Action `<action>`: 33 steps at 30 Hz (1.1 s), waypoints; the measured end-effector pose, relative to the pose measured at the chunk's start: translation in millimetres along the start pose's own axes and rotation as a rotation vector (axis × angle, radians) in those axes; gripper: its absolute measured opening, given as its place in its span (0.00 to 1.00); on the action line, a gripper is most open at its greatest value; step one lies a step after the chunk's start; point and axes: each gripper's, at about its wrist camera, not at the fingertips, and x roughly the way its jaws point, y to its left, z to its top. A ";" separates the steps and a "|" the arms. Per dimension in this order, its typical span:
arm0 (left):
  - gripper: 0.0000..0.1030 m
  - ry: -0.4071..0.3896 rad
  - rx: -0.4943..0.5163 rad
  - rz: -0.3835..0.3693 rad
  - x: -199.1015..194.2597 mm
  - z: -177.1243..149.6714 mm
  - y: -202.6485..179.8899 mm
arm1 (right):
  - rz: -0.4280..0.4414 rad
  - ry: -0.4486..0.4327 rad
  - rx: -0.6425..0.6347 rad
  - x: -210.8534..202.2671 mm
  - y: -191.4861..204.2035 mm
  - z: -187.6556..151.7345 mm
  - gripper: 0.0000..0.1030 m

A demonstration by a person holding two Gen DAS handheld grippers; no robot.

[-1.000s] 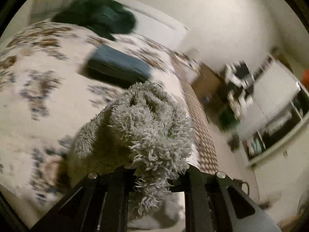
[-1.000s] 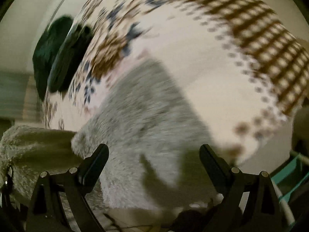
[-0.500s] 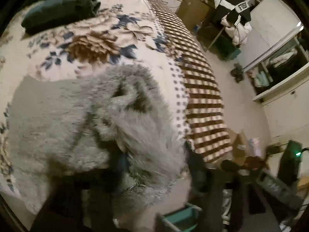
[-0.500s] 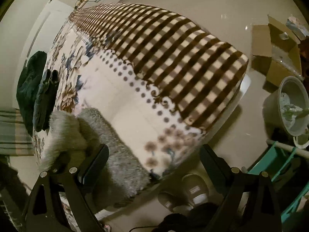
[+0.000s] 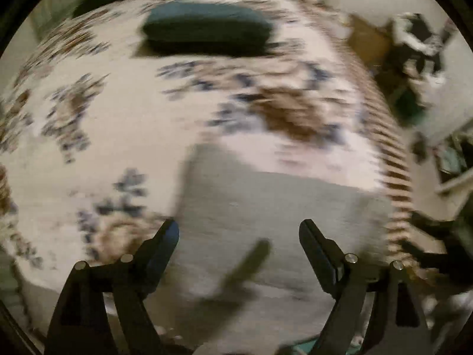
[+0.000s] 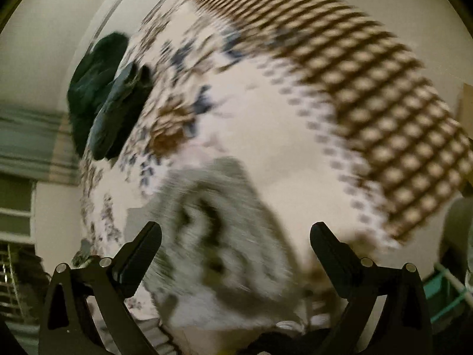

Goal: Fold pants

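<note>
Item: grey fuzzy pants [image 5: 266, 216], lying near edge of bed [image 5: 118, 148]. We're spreading left tool [image 5: 239, 230], which pinched them a sec ago; right tool [image 6: 235, 235] widening too, both empty. Fold laid; next fold pending.

Right gripper [image 6: 236, 238]: jaws opening, nothing pressed between them. Grey fluffy pants [image 6: 224, 230] lie bunched on the floral bedspread [image 6: 280, 136] below. Dark folded garments [image 6: 115, 112] rest well apart. Picture blurred.
</note>
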 end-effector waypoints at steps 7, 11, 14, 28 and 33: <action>0.80 0.055 -0.040 -0.005 34.1 7.2 27.2 | -0.312 0.107 -0.240 55.4 51.7 2.1 0.91; 0.80 0.074 -0.039 -0.056 44.6 12.8 19.7 | -0.468 0.048 -0.036 35.7 -23.7 17.4 0.91; 0.80 0.067 -0.027 -0.085 50.0 16.3 18.0 | -0.384 0.041 0.074 13.5 -46.9 10.5 0.92; 0.81 0.094 -0.040 -0.115 74.9 31.0 15.6 | -0.042 0.097 0.259 7.6 -66.2 -76.2 0.23; 0.81 0.125 -0.027 -0.142 84.5 31.9 6.0 | -0.129 0.198 0.299 16.0 -98.0 -77.1 0.26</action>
